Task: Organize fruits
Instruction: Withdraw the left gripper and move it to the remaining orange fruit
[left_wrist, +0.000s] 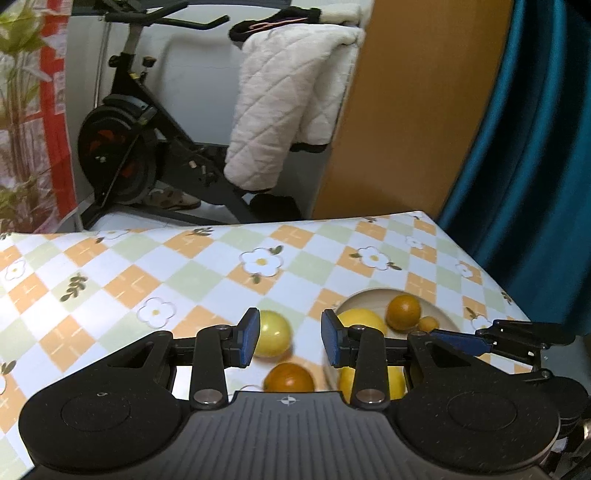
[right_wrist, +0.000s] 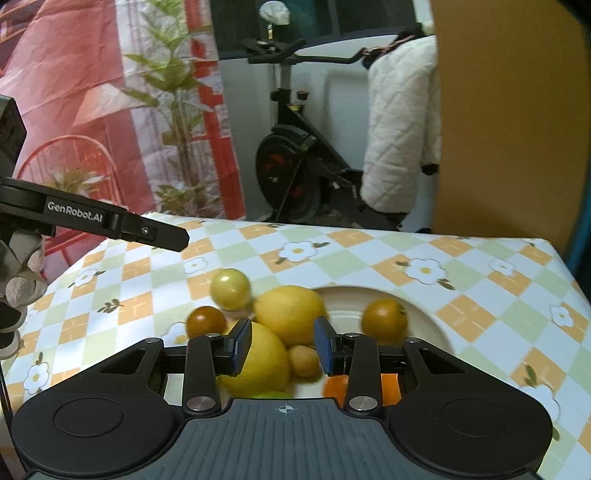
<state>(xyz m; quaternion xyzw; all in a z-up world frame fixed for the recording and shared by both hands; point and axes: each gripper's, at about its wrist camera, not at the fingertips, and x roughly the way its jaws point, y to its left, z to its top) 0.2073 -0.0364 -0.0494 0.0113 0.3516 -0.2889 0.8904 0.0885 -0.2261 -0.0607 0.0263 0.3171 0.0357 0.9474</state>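
A cream plate (right_wrist: 424, 317) on the checked tablecloth holds two large lemons (right_wrist: 291, 314), an orange (right_wrist: 384, 320), a small kumquat (right_wrist: 303, 360) and an orange piece at the near rim. A yellow-green ball fruit (right_wrist: 231, 289) and a dark orange (right_wrist: 206, 322) lie on the cloth left of the plate. My right gripper (right_wrist: 283, 345) is open above the plate's near side, holding nothing. My left gripper (left_wrist: 290, 338) is open above the yellow-green fruit (left_wrist: 272, 333) and the dark orange (left_wrist: 289, 377), with the plate (left_wrist: 439, 308) to its right.
The table (left_wrist: 147, 266) ends at the far edge and at the right edge by a teal curtain (left_wrist: 535, 147). An exercise bike (left_wrist: 140, 140) with a white quilted jacket stands beyond the table. A wooden panel (left_wrist: 406, 110) is at the back right.
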